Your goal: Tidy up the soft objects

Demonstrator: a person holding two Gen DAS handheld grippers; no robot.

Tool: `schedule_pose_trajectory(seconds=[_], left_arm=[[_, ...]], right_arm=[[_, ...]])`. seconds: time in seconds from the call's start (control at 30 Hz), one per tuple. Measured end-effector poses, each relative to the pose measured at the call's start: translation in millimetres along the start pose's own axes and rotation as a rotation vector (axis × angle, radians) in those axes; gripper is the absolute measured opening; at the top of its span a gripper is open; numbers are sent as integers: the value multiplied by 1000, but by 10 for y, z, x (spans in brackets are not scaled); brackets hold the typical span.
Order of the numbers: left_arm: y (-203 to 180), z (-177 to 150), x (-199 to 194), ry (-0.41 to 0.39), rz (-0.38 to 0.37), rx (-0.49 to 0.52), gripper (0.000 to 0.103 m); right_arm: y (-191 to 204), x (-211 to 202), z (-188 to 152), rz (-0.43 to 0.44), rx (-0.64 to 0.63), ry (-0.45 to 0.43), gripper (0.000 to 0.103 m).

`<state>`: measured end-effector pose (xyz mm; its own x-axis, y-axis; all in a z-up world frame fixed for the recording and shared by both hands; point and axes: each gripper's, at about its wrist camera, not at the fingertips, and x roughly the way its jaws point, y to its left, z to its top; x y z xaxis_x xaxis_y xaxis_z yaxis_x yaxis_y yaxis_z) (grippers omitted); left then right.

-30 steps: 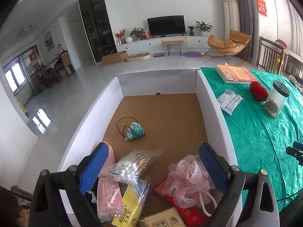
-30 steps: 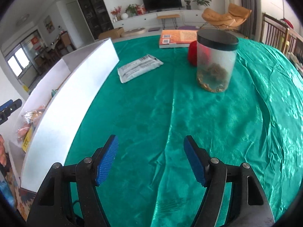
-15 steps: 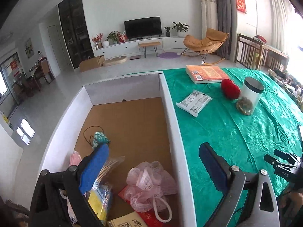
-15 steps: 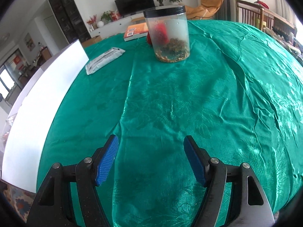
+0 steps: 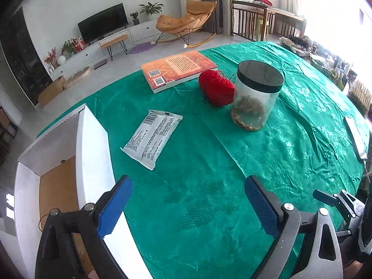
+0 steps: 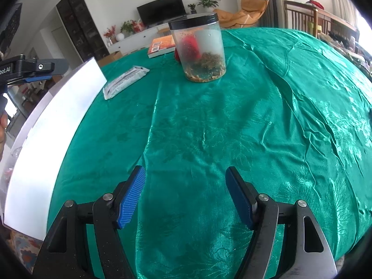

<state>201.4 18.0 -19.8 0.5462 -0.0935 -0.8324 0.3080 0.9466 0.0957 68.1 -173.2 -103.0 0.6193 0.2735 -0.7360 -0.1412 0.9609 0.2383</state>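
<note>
A white soft packet [image 5: 152,138] lies on the green tablecloth [image 5: 209,162], just right of the white box [image 5: 93,144]. Two red yarn balls [image 5: 217,88] rest behind it, touching a clear jar [image 5: 257,95] with a black lid. My left gripper [image 5: 188,196] hangs open over the cloth beside the box wall, short of the packet, nothing between its pads. My right gripper [image 6: 184,187] is open and empty over bare cloth, the jar [image 6: 197,48] far ahead and the packet [image 6: 125,82] ahead to the left. The yarn [image 6: 189,46] shows red through the jar.
An orange book [image 5: 177,69] lies at the table's far edge. The box has a brown cardboard floor [image 5: 57,193]. A flat white object [image 5: 355,137] lies at the right rim. In the right wrist view the left gripper's body [image 6: 30,69] pokes in above the box wall [image 6: 58,125].
My left gripper swung right, from above the box's contents to over the green cloth; packet, yarn and jar now lie ahead of it. The right gripper dipped slightly, then held still, staying open.
</note>
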Motion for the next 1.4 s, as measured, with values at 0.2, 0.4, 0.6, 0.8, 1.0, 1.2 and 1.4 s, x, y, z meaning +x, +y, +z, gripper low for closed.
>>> schedule_pose_trajectory(seconds=[0.2,0.4,0.6,0.8,1.0,1.2,1.4], left_arm=[[144,195,572,62,37,-26,96],[264,422,1095,119,83,-7,96],[503,573,1468,136,135,-48,96],[672,625,1764,163,124,-108,96],[986,567,1902,165,31,-283,103],[965,507,1794,140,30,-259,87],[909,309,1594,160,49,-310,78]], right_arm=[[-58,28,3,28,31,16,74],[-97,63,6,57,57,30,74],[-155,93,17,96,91,40,74],[-155,108,28,115,101,41,75],[-169,113,34,125,114,39,75],[-201,114,35,139,131,36,75],[-232,109,39,147,151,32,75]])
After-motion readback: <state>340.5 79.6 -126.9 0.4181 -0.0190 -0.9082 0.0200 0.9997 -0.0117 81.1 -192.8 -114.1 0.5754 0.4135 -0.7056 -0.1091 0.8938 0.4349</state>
